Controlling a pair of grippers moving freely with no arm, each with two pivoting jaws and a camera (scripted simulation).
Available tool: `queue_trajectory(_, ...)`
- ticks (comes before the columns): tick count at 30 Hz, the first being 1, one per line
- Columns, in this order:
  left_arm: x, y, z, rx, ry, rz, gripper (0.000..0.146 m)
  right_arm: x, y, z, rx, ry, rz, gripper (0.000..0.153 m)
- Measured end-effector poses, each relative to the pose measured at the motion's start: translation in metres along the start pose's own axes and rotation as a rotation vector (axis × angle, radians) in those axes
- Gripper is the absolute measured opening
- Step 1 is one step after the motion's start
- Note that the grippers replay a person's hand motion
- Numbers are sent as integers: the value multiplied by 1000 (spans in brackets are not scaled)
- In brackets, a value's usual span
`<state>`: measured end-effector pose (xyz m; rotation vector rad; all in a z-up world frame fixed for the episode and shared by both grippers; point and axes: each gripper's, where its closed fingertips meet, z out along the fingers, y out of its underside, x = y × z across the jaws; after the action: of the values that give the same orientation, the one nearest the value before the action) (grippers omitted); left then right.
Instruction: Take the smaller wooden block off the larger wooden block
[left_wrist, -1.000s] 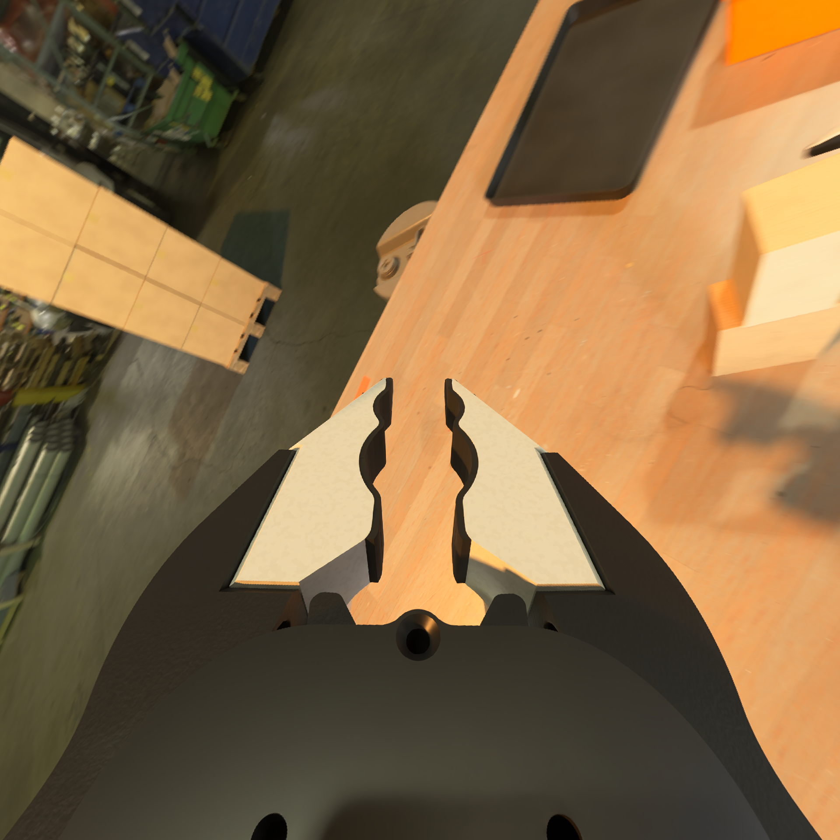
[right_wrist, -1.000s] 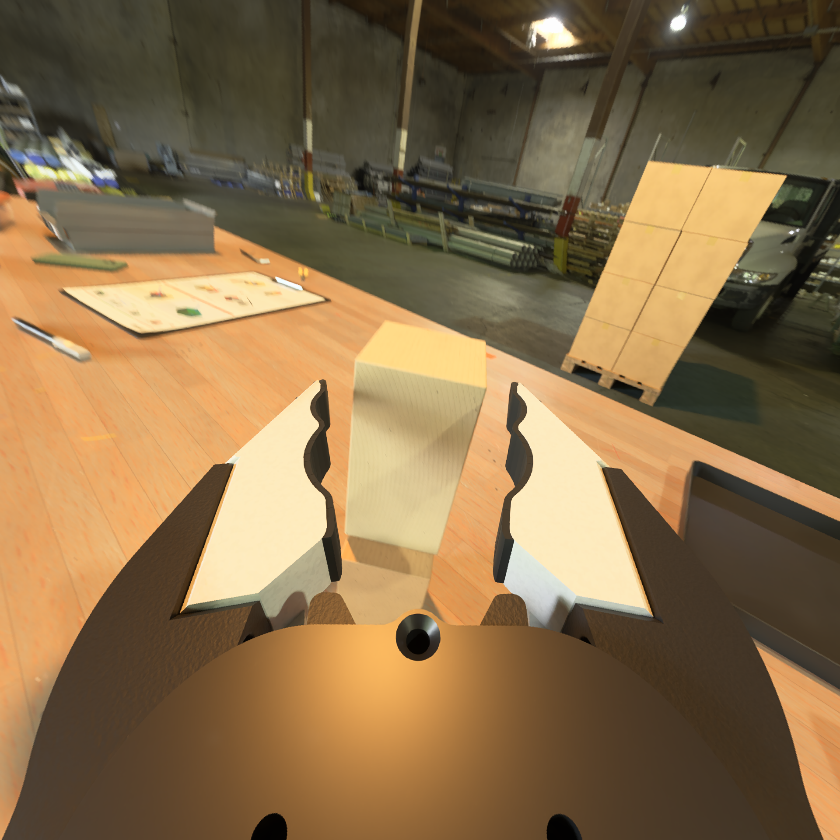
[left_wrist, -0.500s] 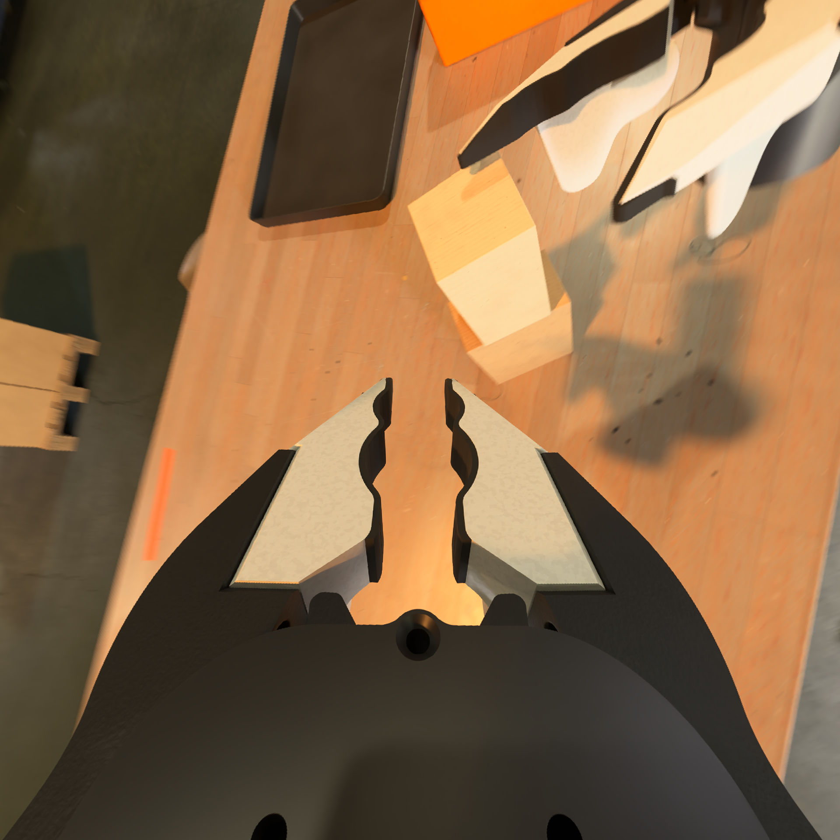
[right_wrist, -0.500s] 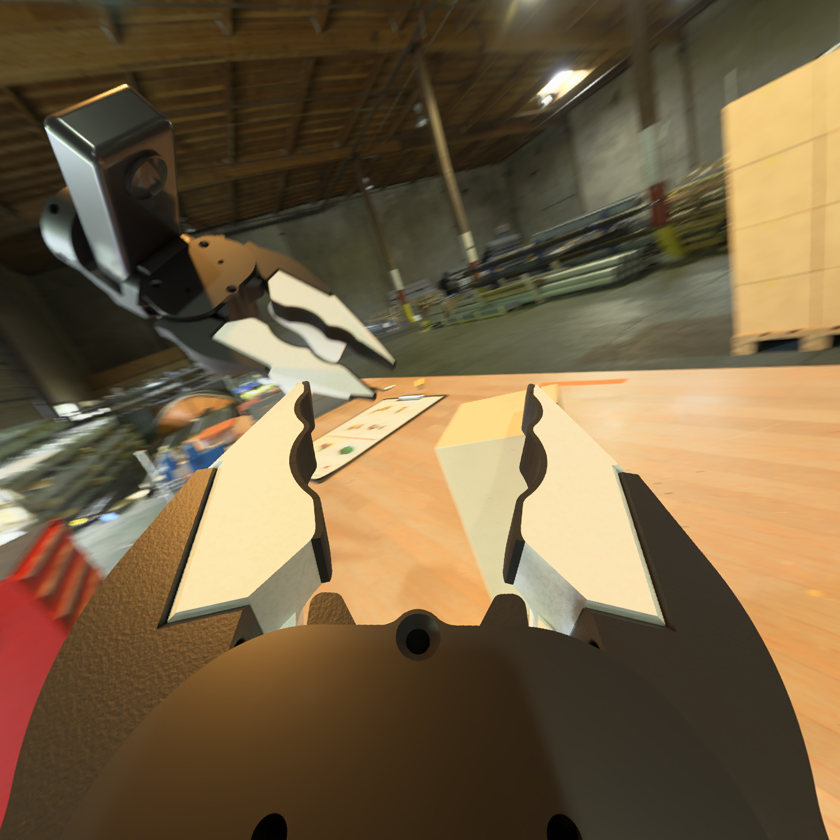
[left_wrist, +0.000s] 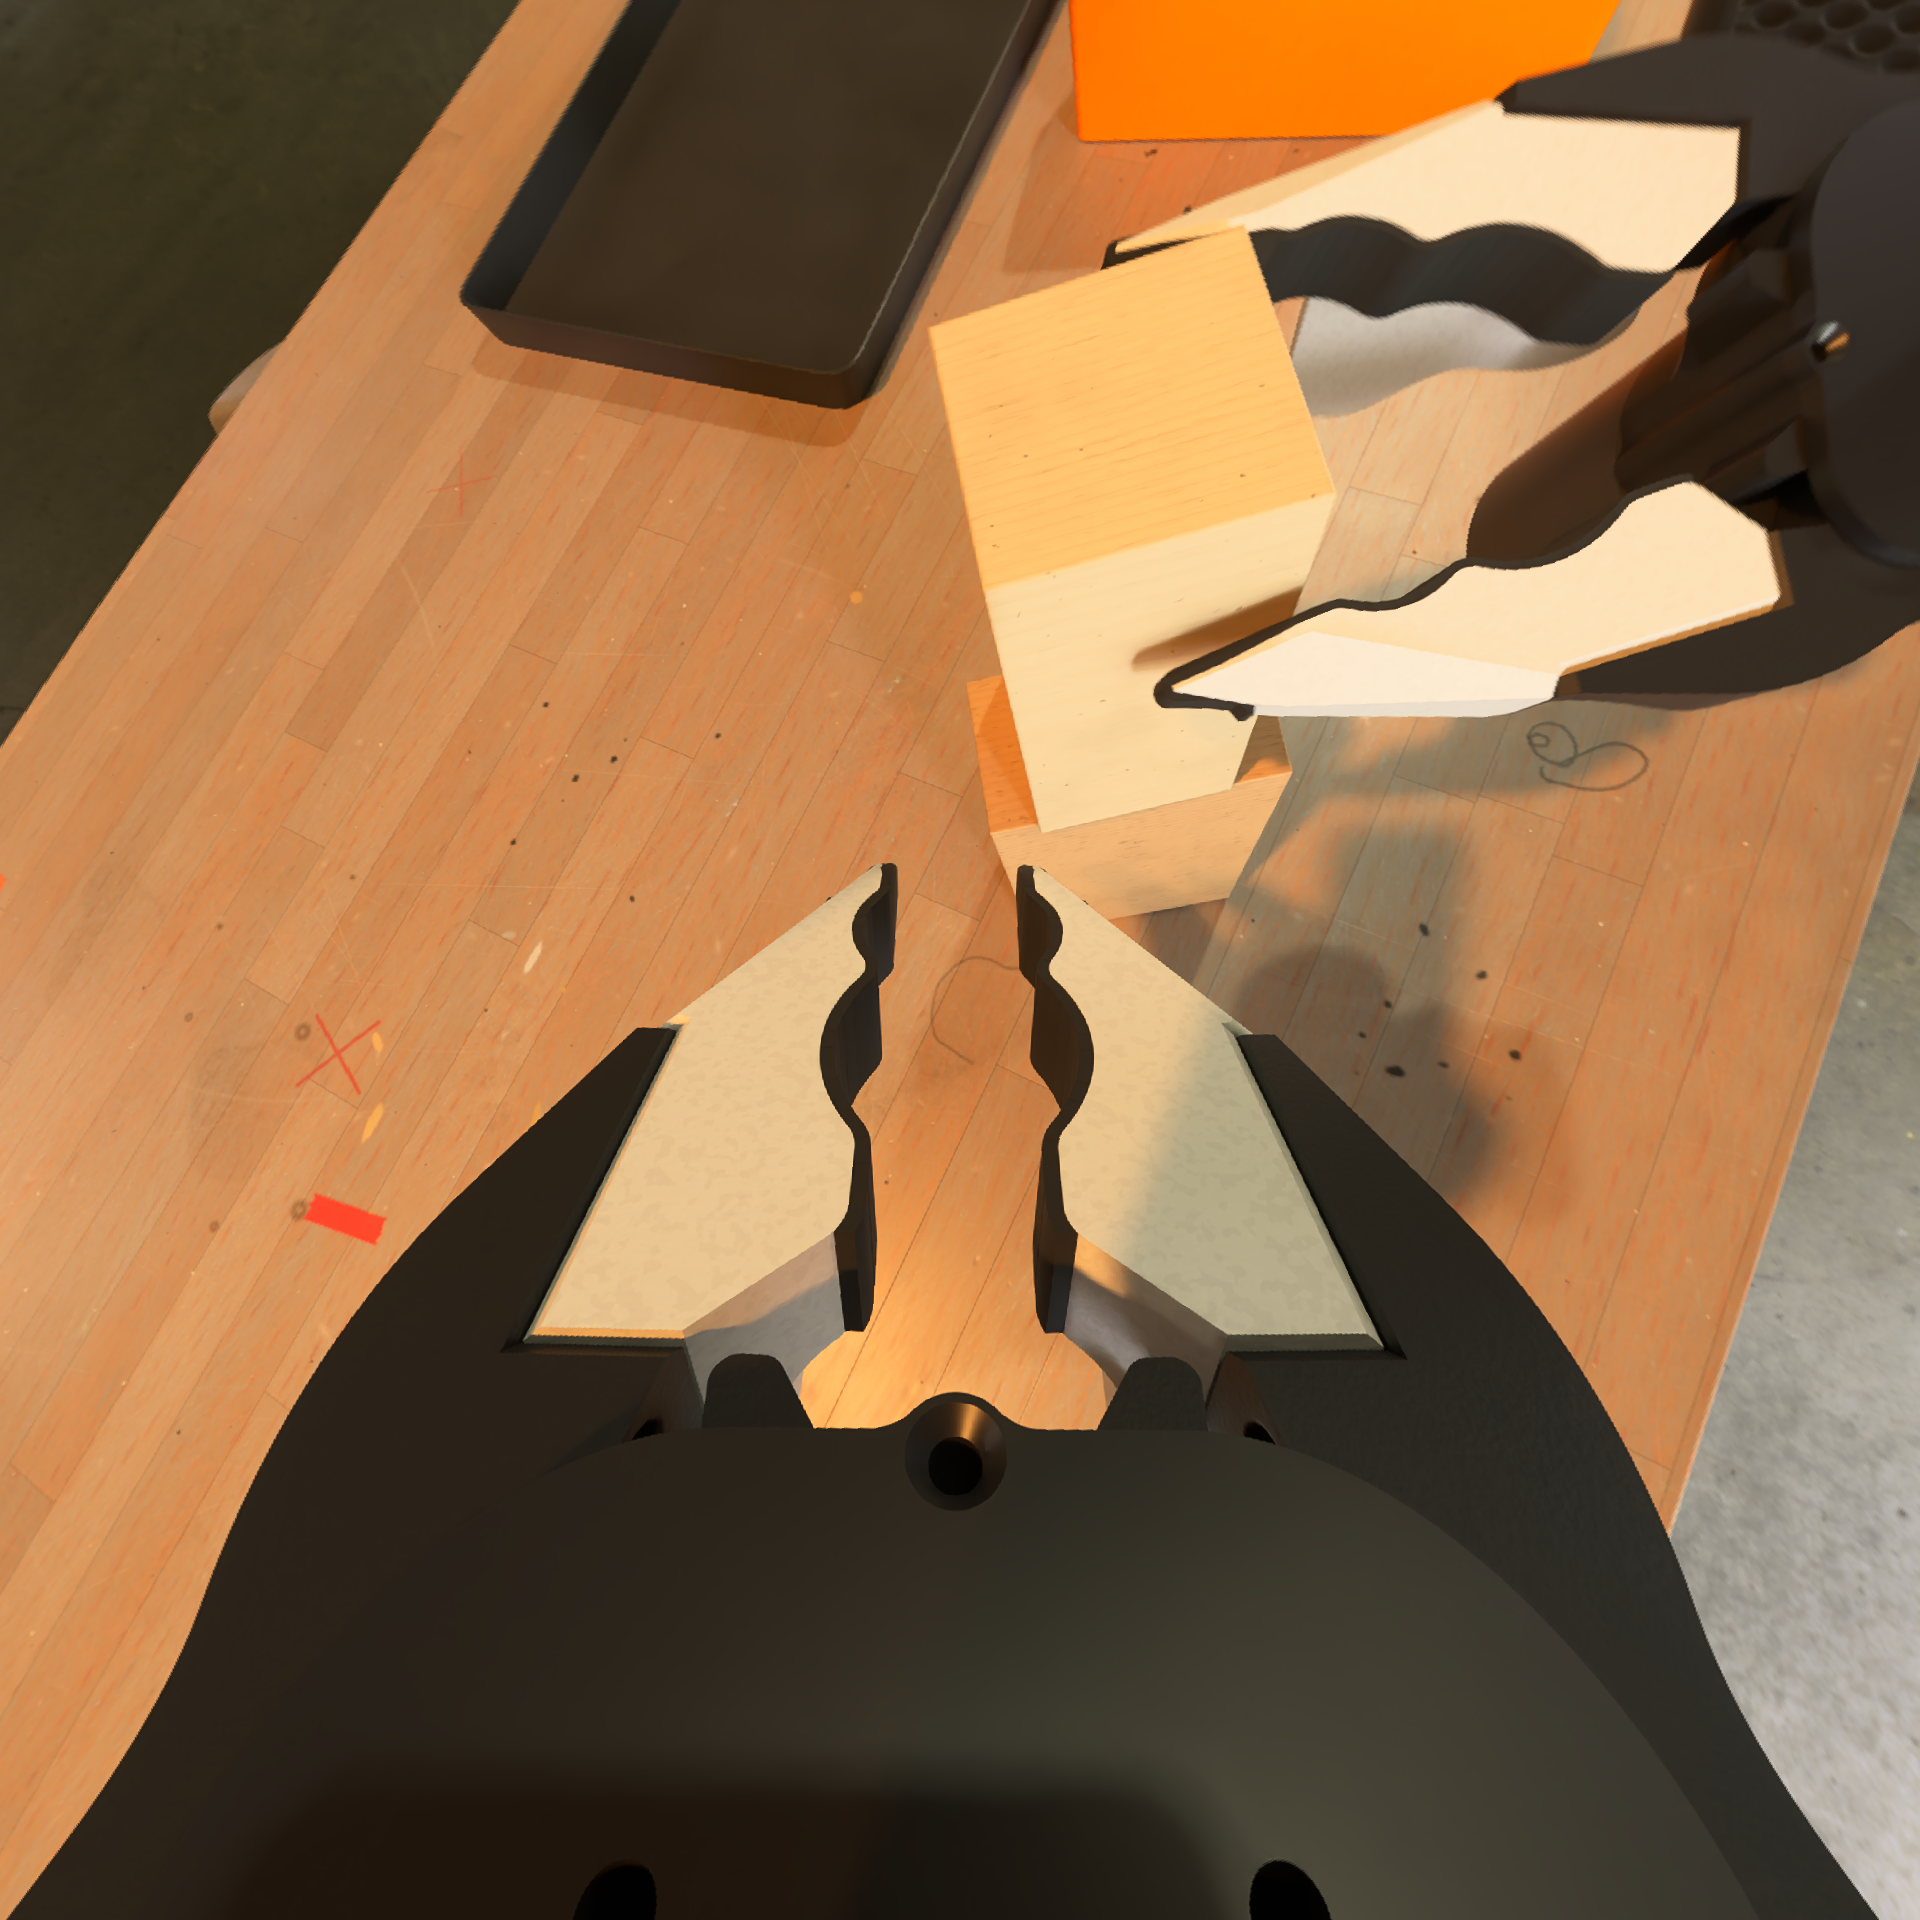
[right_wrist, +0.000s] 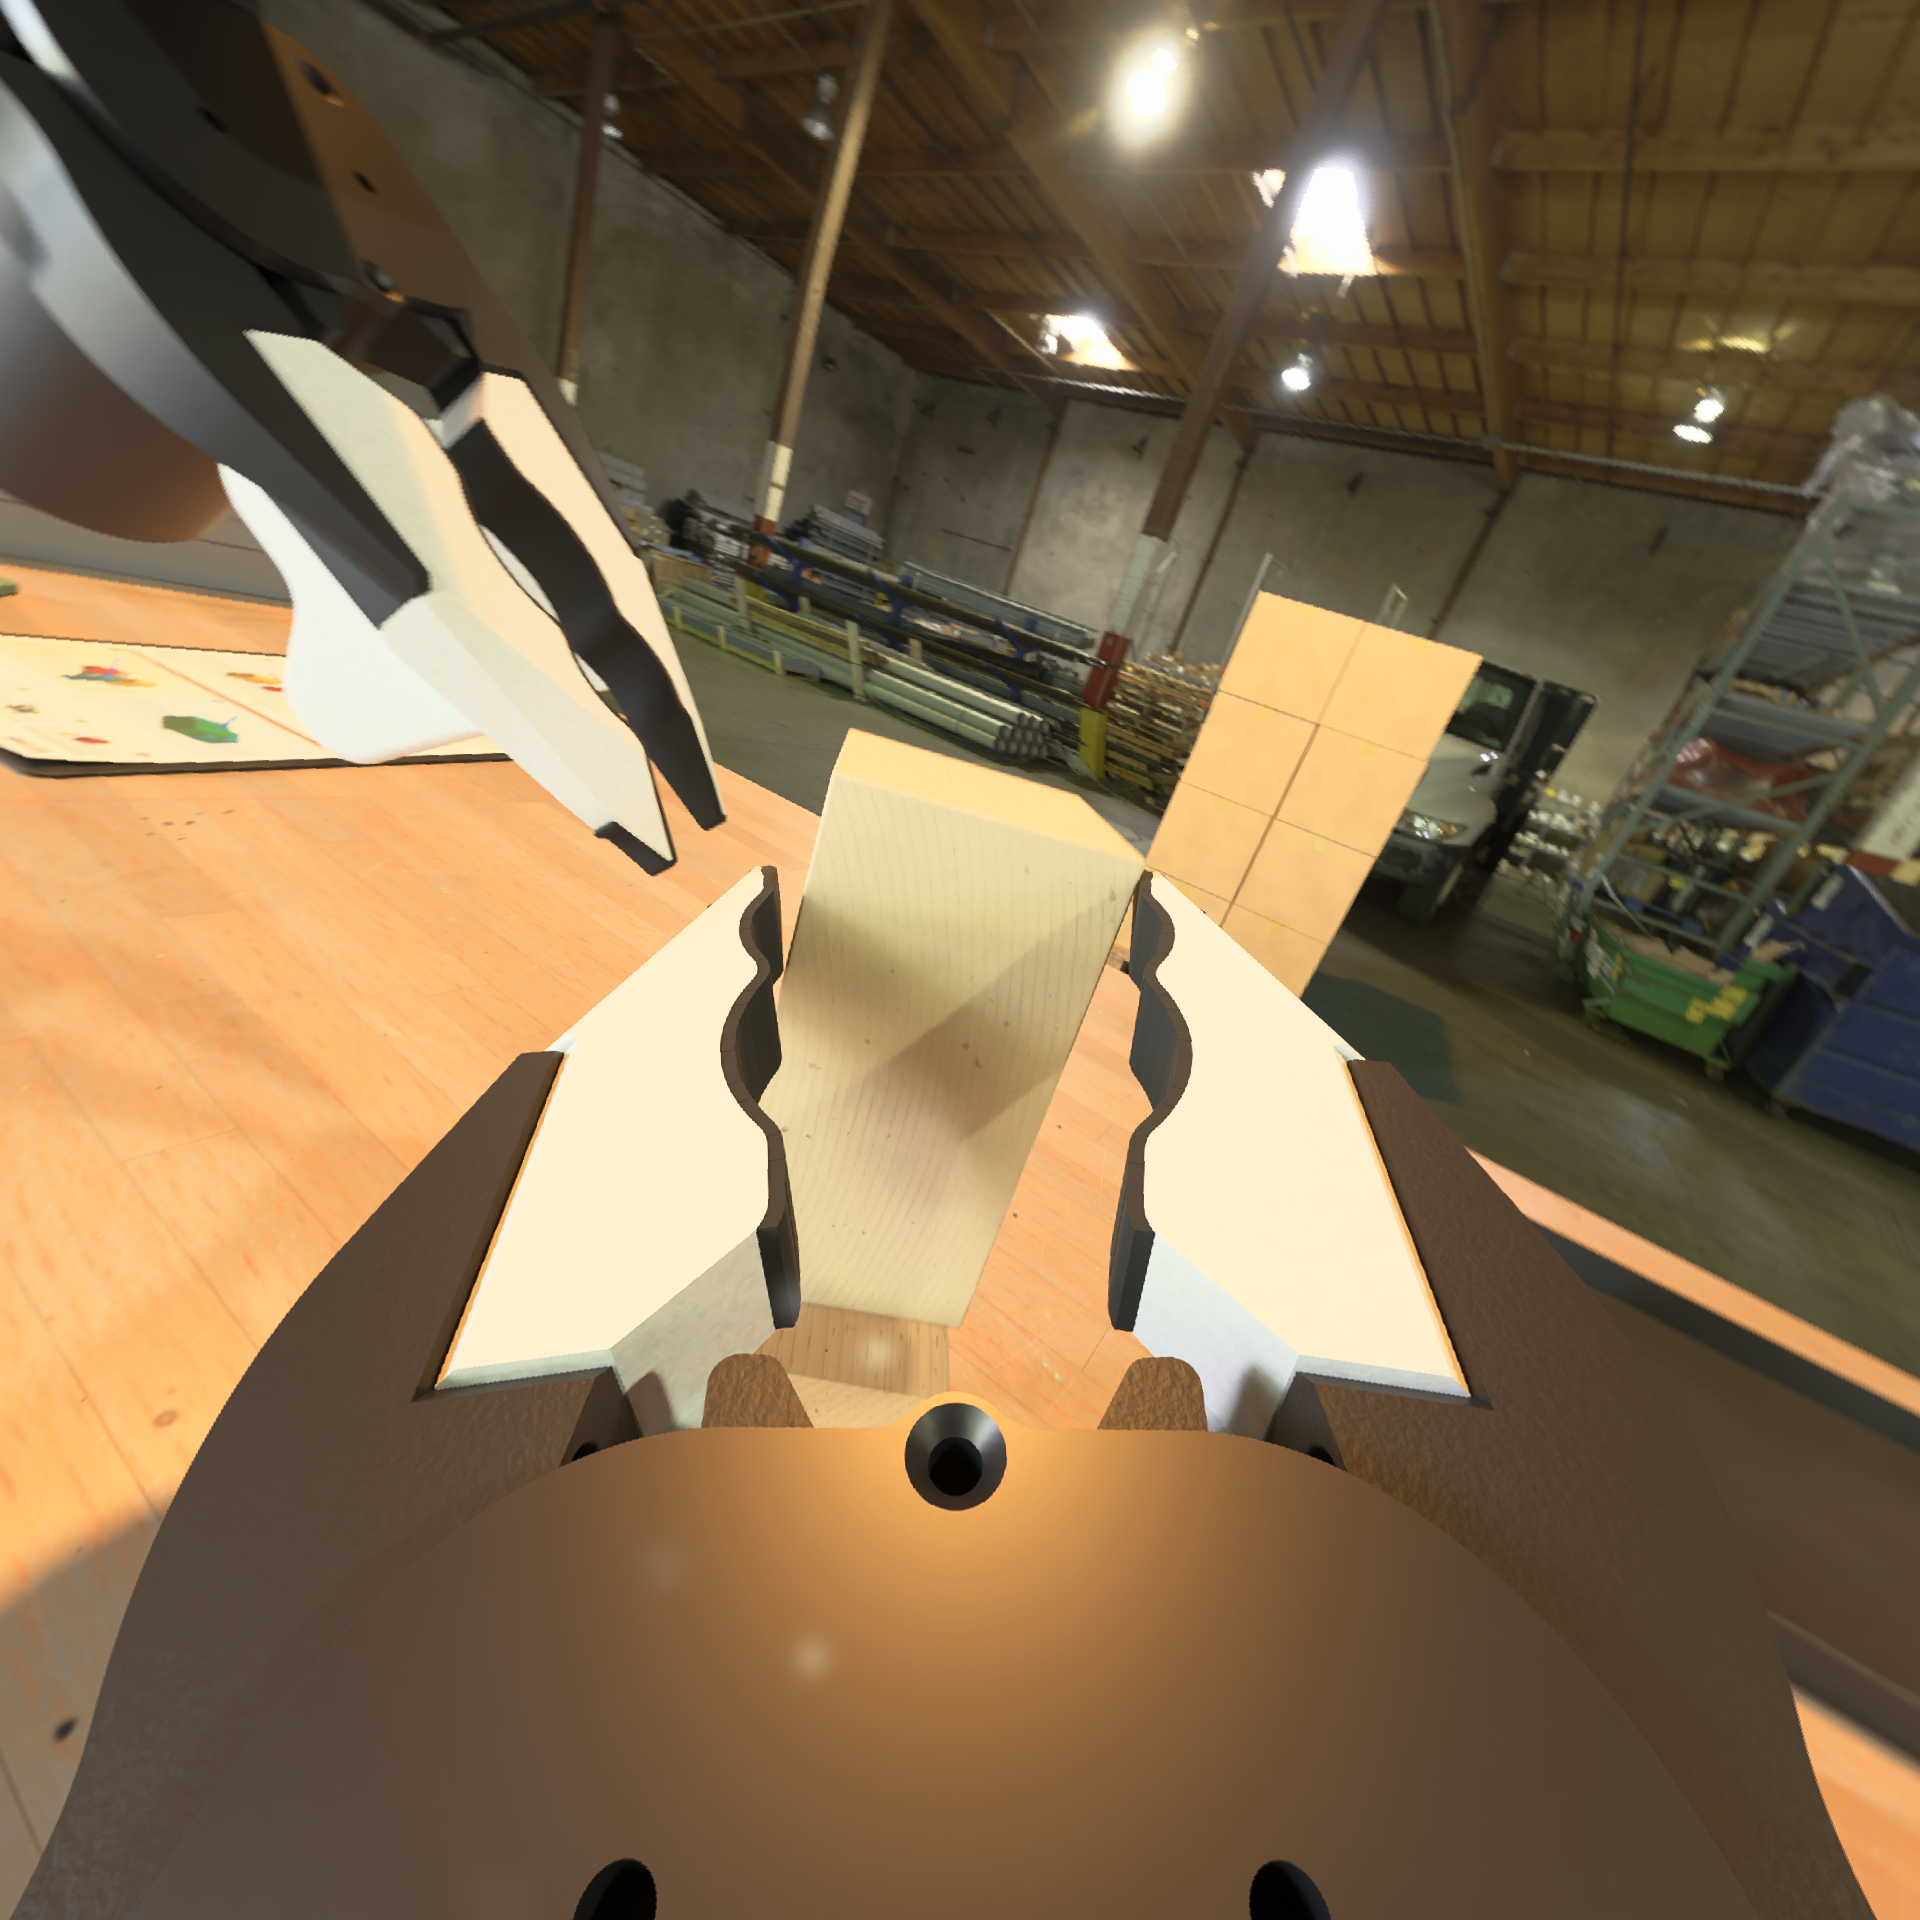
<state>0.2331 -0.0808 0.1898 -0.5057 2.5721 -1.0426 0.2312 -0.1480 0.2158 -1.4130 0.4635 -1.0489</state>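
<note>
Right gripper (right_wrist: 954, 883) spread wide, straddling the upright small block (right_wrist: 935, 1039) — nothing clamped yet. Block standing tall on the larger block (left_wrist: 1132, 842), dead ahead between the fingers. Left gripper (left_wrist: 954, 883) narrowly parted, empty — aimed just beside the base.

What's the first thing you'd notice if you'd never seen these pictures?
The tall pale wooden block standing on a flatter wooden block, mid-table. The right gripper has its open jaws either side of it. Behind sit a dark tray and a bright orange box.
</note>
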Motion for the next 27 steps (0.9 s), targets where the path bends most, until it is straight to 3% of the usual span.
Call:
queue_trajectory(4, -2, 1, 2, 40, -13, -32, 22, 6, 12, 4, -2, 63, 114, 70)
queue_trajectory(7, 1, 1, 2, 74, -8, -43, 22, 2, 18, 6, -3, 27, 179, 71)
queue_trajectory(14, 13, -2, 0, 144, 28, -6, 25, -2, 6, -1, 69, -20, 115, 65)
queue_trajectory(18, 30, -6, -10, 225, 182, 55, 36, -1, 3, -9, 104, -156, 223, 65)
queue_trajectory(22, 24, -27, -39, 466, 224, 130, 47, -3, 5, -19, 158, -316, 376, 65)
queue_trajectory(27, 16, -25, -45, 588, 384, 72, 56, -11, -3, -30, 304, -498, 581, 65)
